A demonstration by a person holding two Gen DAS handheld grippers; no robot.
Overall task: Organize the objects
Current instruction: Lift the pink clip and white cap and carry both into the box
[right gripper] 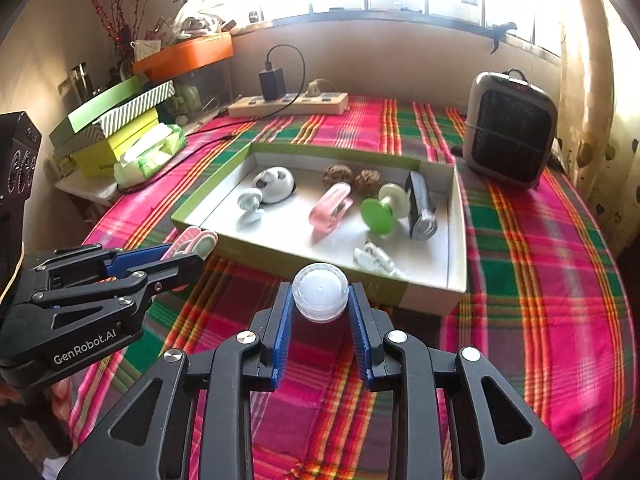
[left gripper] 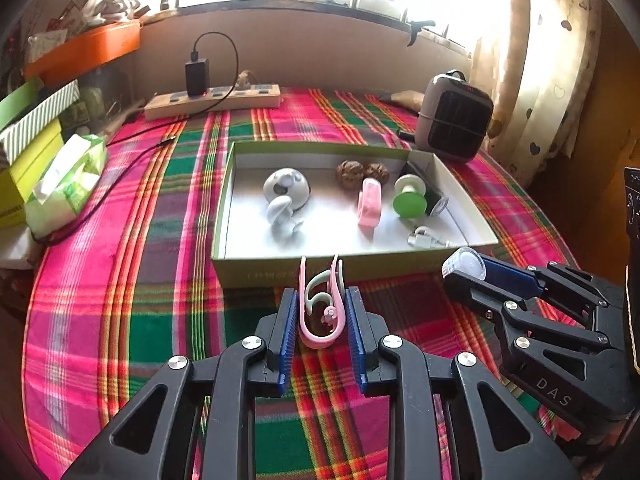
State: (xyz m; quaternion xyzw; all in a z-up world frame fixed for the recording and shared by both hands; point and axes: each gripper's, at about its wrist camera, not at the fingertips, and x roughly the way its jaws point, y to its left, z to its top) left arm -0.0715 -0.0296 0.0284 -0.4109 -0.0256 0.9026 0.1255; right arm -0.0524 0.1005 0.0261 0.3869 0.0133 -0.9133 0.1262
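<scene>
From the left wrist, the left gripper [left gripper: 322, 312] pinches a bundle of pink and pale-green hooks [left gripper: 320, 308] between its blue pads, held above the plaid cloth [left gripper: 160, 280] just short of the box [left gripper: 280, 274]. The box holds a white round gadget [left gripper: 286, 190], two walnuts [left gripper: 362, 174], a pink clip [left gripper: 370, 202] and a green suction knob [left gripper: 408, 200].

From the right wrist, the right gripper [right gripper: 320, 304] clamps a small clear jar [right gripper: 320, 292] at its fingertips, just before the box's near wall [right gripper: 280, 258]. A white cable [right gripper: 374, 258] and a dark shaver-like item [right gripper: 420, 206] also lie inside.
</scene>
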